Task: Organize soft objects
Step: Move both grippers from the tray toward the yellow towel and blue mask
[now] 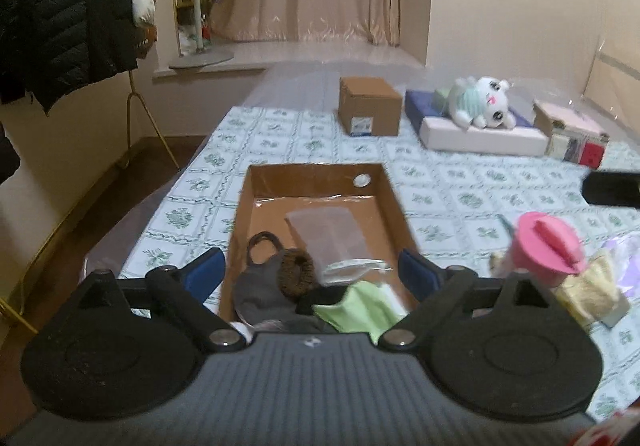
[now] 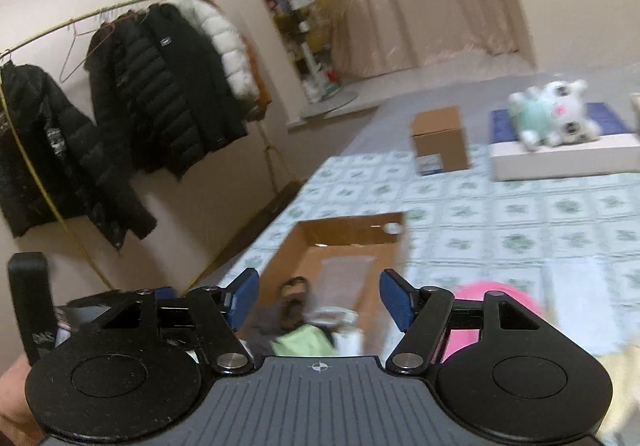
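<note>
L gripper (image 1: 311,273) jaws spread wide, empty, above shallow brown cardboard tray (image 1: 394,198) w/ grey cloth (image 1: 260,292), lime-green cloth (image 1: 354,308); R gripper (image 2: 318,300) jaws released, empty; pink cap (image 1: 550,246) at 3 o'clock.

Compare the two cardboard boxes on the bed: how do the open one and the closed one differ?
The open cardboard box is long, shallow and lidless; the closed cardboard box is compact, taller and shut. The open box holds soft items, among them a green cloth and a brown scrunchie; the closed box shows no contents and bears a label. Both are brown and stand on the patterned bed cover.
</note>
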`<state>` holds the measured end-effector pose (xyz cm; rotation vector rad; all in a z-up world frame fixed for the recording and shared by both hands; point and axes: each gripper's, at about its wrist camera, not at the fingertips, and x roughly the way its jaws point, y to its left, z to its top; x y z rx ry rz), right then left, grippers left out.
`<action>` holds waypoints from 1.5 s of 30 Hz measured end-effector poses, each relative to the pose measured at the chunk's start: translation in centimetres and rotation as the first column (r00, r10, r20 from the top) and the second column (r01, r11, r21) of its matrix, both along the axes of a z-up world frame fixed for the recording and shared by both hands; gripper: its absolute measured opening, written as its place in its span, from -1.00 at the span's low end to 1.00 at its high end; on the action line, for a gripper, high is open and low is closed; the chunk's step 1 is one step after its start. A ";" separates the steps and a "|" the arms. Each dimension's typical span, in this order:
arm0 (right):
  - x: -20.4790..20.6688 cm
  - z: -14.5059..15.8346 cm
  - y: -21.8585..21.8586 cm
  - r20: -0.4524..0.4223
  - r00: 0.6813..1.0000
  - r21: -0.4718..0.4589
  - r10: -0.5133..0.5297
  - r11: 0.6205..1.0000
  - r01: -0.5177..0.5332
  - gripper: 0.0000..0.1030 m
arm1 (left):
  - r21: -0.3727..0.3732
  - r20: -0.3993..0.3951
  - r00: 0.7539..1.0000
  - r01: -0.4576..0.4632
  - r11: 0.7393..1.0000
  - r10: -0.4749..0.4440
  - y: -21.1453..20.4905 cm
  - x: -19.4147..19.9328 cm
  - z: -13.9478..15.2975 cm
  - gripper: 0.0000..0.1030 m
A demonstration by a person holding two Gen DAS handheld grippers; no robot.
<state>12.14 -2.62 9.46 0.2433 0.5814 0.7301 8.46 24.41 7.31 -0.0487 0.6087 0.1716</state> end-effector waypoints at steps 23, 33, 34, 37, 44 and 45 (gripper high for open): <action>-6.8 -6.6 -19.3 -0.124 0.946 -0.048 -0.298 0.954 0.295 0.40 | -0.082 -0.021 0.993 0.111 0.990 -0.113 -13.1 -7.1 -3.7 0.82; -6.7 -7.6 -19.4 -0.111 0.946 -0.100 -0.303 0.951 0.293 0.40 | -0.082 -0.026 0.987 0.159 0.984 -0.161 -15.2 -5.9 -4.0 0.82; -6.7 -7.7 -19.3 -0.109 0.948 -0.105 -0.299 0.952 0.288 0.40 | -0.082 -0.027 0.986 0.160 0.984 -0.163 -15.3 -5.8 -4.1 0.82; -6.3 -8.3 -18.8 -0.112 0.951 -0.121 -0.287 0.954 0.273 0.40 | -0.086 -0.033 0.985 0.166 0.982 -0.170 -15.4 -5.5 -4.3 0.82; -5.1 -9.4 -17.4 -0.094 0.962 -0.177 -0.258 0.955 0.239 0.40 | -0.093 -0.045 0.981 0.182 0.979 -0.187 -15.5 -4.7 -4.9 0.82; -4.8 -9.5 -17.2 -0.090 0.963 -0.185 -0.254 0.954 0.235 0.40 | -0.095 -0.046 0.981 0.184 0.978 -0.188 -15.5 -4.5 -5.0 0.82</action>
